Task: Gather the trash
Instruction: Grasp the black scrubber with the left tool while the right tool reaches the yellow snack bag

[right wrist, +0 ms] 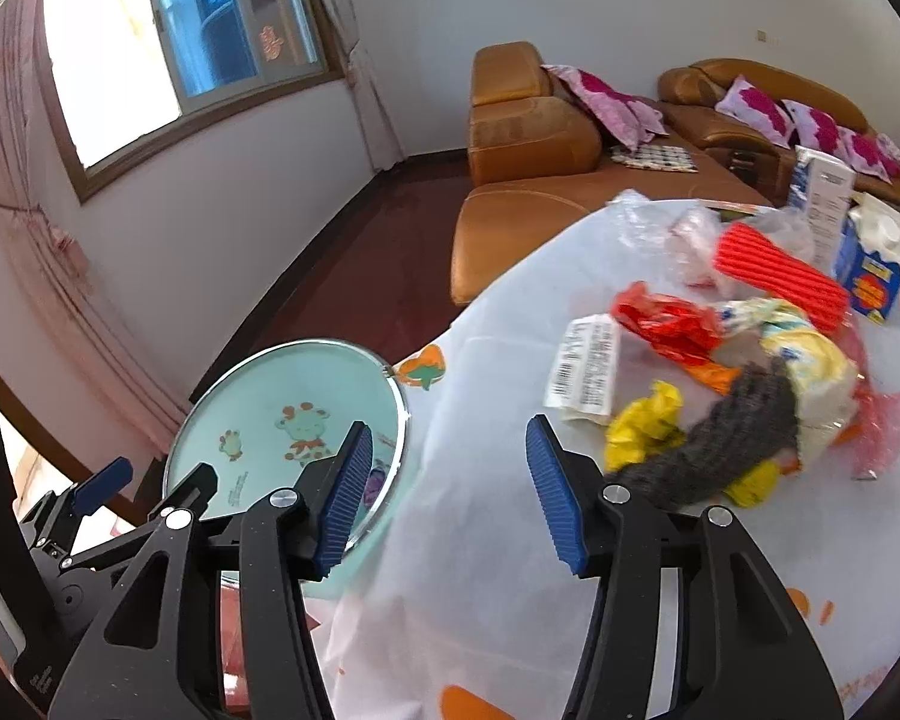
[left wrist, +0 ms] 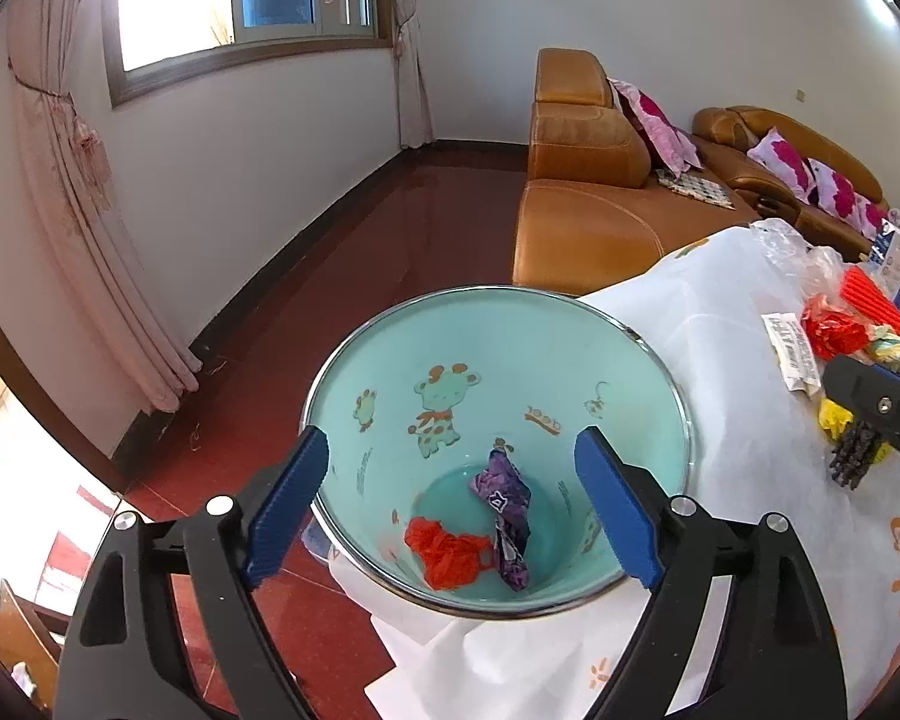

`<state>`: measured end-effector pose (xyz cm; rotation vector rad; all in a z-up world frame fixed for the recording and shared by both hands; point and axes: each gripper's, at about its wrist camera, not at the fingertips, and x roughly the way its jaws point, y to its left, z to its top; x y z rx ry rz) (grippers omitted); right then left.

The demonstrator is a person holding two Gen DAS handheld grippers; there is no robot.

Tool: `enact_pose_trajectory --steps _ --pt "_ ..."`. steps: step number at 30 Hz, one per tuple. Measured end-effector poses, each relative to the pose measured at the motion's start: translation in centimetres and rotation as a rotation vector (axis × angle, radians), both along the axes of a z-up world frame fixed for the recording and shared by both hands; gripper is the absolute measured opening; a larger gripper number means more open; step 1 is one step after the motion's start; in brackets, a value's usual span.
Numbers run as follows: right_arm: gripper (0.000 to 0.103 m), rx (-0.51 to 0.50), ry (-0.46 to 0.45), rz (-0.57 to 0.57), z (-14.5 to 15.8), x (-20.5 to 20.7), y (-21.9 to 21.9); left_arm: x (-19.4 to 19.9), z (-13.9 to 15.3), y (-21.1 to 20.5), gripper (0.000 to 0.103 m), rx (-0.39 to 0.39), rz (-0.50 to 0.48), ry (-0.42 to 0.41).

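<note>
Trash point(right wrist: 720, 360) lies in a loose heap on a table draped in a white cloth point(right wrist: 480, 540), beside a pale green bin point(left wrist: 498, 360) printed with cartoon giraffes that stands against the table's edge. Two pieces are already in the bin: a crumpled red scrap point(left wrist: 450, 552) and a purple wrapper point(left wrist: 507, 516) resting on the bottom.

The left gripper point(left wrist: 450, 510) hangs directly over the bin's mouth, its blue pads spread wide with nothing between them. The right gripper point(right wrist: 450, 498) is over the cloth, between the bin and the heap, its pads parted about halfway and also empty.

The heap lies ahead and to the right of the right gripper, well away from the left one, so the right hand is plainly the nearer. Closest to its fingers are a crumpled yellow wrapper point(right wrist: 645, 426) and a dark grey knitted piece point(right wrist: 720, 450), which stretches on a slant from just beside the right-hand finger up toward the heap. Beyond them sit a white printed label point(right wrist: 588, 372), a red crinkled wrapper point(right wrist: 660, 318), a pale yellow bag point(right wrist: 810, 372) and an orange ribbed item point(right wrist: 780, 276). A blue and white carton point(right wrist: 870, 264) stands at the far edge. A tan leather sofa point(right wrist: 540, 138) lies behind.

The next pick probably calls for the right hand to swing rightward and forward, then carry its catch back left to the bin.
</note>
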<state>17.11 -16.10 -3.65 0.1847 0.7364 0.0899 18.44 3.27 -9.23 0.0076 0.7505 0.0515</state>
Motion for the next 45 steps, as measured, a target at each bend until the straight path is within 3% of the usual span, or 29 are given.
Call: enact_pose_trajectory --steps 15,33,37,42,44,45 --pt "0.054 -0.009 0.005 -0.237 -0.9 -5.6 -10.6 -2.0 -0.2 -6.8 0.083 -0.018 -0.174 0.016" --pt "0.054 0.005 0.03 -0.377 -1.9 -9.2 -18.2 -2.1 1.1 -18.3 0.082 -0.034 -0.461 -0.044" --pt "0.054 0.016 0.027 -0.397 -1.8 -9.5 -19.3 -1.4 0.7 -21.1 0.07 -0.009 -0.519 -0.043" --pt "0.053 0.028 0.02 -0.403 -1.8 -9.8 -20.1 -0.7 -0.3 -23.0 0.065 0.014 -0.553 -0.008" --pt "0.054 0.036 0.021 -0.408 -1.9 -9.9 -20.4 -0.4 -1.0 -23.5 0.058 0.022 -0.561 0.011" --pt "0.054 0.036 0.022 -0.412 -1.9 -9.9 -20.6 -0.3 -1.2 -23.5 0.048 0.017 -0.566 0.022"
